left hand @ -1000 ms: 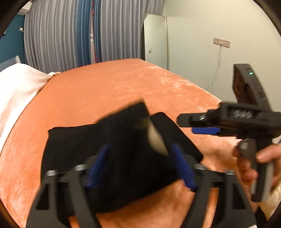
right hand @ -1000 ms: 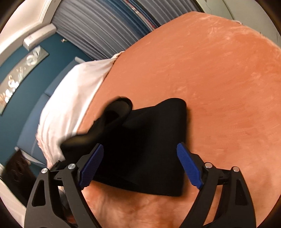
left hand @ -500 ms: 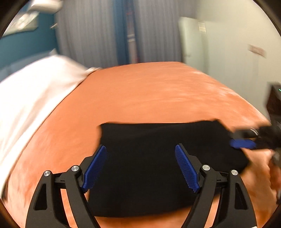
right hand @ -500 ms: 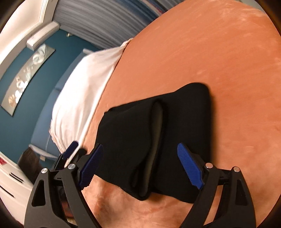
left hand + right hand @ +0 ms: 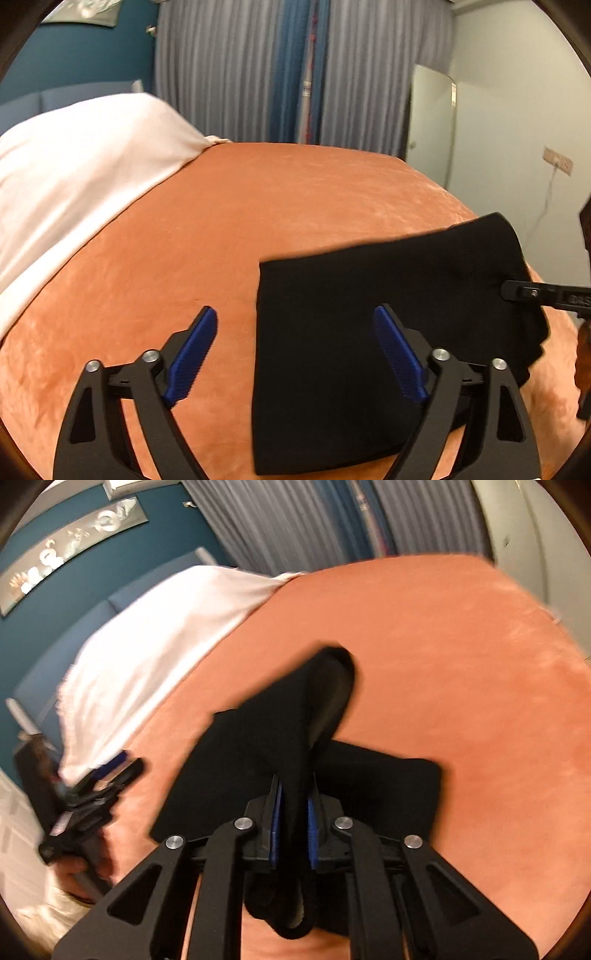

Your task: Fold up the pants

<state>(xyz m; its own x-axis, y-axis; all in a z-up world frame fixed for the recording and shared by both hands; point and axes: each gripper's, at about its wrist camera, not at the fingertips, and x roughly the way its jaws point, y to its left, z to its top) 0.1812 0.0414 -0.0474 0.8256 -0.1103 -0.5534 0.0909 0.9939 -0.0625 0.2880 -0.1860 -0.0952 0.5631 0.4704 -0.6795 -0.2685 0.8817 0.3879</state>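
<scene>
The black pants (image 5: 369,332) lie folded on the orange bed (image 5: 221,221), their right edge lifted. The right tongs (image 5: 293,823) are clamped on that raised fold of cloth. The left tongs (image 5: 295,354) stand wide apart, gripping nothing, above the pants' left edge, near the white blanket (image 5: 74,166)

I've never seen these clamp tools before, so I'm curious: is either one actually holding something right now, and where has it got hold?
The right gripper is shut on a bunched fold at the black pants' near edge. The left gripper is open, holding nothing.
</scene>
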